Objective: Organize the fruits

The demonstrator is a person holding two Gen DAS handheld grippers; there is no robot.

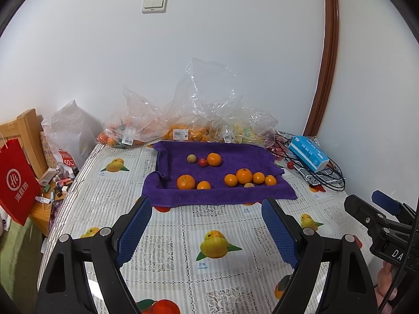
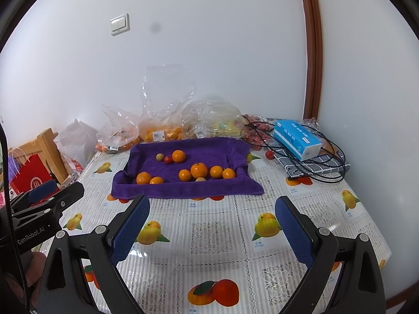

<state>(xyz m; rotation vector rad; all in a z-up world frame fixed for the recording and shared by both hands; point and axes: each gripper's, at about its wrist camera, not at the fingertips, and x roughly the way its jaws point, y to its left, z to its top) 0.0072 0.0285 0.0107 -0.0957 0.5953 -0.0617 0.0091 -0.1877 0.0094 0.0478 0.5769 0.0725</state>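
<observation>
Both tongs, left tongs and right tongs, spread wide, empty, over the worktop. Fruits: oranges plus small red fruit loose on purple towel mid-worktop. Behind the towel: plastic fruit bags. Right side: tissue box on black cables, stray red fruit. Nothing between tongs and towel.

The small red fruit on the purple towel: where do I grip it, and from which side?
Grip the small red fruit across its middle, coming from above. The pale round fruit and an orange flank it closely, so put the fingers on its near and far sides.
</observation>
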